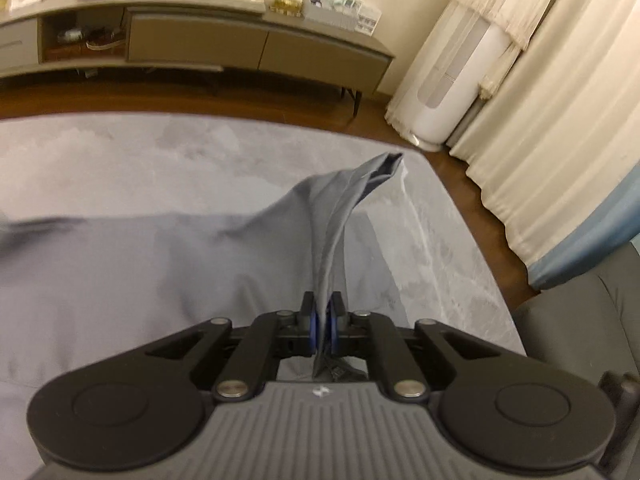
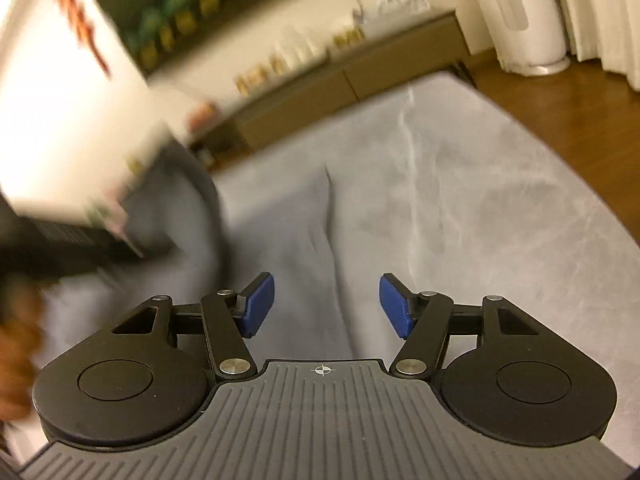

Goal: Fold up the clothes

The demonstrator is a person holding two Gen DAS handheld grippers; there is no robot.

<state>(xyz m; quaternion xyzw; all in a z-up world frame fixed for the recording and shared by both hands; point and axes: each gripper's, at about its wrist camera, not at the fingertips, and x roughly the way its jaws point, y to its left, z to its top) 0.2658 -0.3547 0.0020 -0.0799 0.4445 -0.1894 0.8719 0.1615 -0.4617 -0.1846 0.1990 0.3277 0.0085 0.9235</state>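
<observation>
Where grey cloth (image 1: 120,272) covers marbled table (image 1: 440,240), left fingers (image 1: 324,320) pinch fold; right fingers (image 2: 256,304) apart, empty.

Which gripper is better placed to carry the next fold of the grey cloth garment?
Left. The left gripper is already shut on a fold of the grey cloth garment, lifting it. The right gripper is open, holding nothing.

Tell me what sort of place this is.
Most likely a home living room: a long low sideboard with ornaments on top, cream curtains over wooden flooring, and a white tower appliance in the corner.
</observation>
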